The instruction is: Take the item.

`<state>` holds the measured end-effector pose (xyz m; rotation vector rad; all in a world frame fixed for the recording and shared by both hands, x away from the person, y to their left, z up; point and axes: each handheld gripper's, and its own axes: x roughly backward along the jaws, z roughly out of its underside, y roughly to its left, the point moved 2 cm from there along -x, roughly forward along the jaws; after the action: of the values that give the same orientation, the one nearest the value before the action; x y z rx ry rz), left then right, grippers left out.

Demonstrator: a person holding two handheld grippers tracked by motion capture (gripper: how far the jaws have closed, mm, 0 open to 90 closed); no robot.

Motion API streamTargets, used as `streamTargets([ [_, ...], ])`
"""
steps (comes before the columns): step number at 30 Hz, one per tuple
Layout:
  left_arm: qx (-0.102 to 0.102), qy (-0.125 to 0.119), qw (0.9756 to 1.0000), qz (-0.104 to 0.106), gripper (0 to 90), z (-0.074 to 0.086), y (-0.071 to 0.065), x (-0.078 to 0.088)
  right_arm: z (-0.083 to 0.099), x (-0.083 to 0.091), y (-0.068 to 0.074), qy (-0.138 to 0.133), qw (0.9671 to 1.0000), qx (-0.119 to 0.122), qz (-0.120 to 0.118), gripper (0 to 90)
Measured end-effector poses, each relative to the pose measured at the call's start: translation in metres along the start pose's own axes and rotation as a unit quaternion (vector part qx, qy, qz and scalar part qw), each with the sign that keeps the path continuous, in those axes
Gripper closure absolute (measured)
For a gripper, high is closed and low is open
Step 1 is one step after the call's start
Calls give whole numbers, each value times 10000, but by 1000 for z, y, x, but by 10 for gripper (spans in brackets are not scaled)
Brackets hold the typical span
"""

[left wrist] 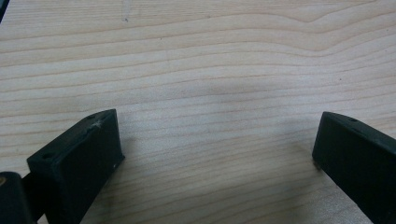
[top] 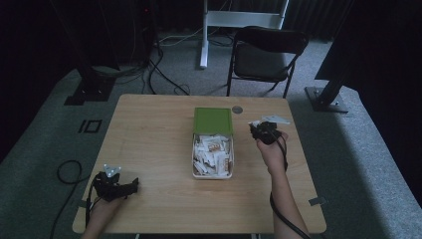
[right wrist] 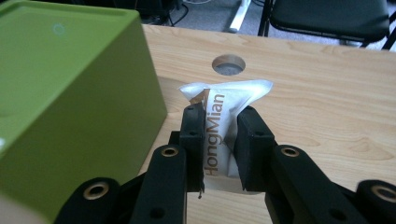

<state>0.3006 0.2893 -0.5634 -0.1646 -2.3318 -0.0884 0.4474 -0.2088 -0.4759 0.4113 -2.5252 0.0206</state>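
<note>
Right hand-held gripper (right wrist: 219, 140) pinched a packet (right wrist: 223, 122) beside the box (top: 213, 144); left (left wrist: 215, 154) gaped, far off. Probably best kept squeezed firm, lifted clear of the surface (top: 154, 149).

Left claw (left wrist: 217, 144) spread wide; right claw (right wrist: 219, 135) clamped.

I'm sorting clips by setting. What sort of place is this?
Probably a lab or studio recording space: a lone wooden table on grey carpet, dark curtains behind, loose cables on the floor, and a folding chair beside equipment stands.
</note>
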Motion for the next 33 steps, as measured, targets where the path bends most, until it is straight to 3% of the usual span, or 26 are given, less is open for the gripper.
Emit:
streamTargets([
  [14, 0, -1, 10000, 1, 21, 0, 0, 0, 19, -47, -7, 446, 9989, -124, 103, 749],
  [18, 1, 0, 10000, 2, 21, 0, 0, 0, 19, -55, -9, 543, 9983, -143, 167, 748],
  [24, 0, 0, 10000, 1, 21, 0, 0, 0, 18, -66, -11, 605, 9980, -187, 84, 748],
  [33, 1, -1, 10000, 1, 21, 0, 0, 0, 29, -79, -15, 783, 9965, -256, 104, 747],
])
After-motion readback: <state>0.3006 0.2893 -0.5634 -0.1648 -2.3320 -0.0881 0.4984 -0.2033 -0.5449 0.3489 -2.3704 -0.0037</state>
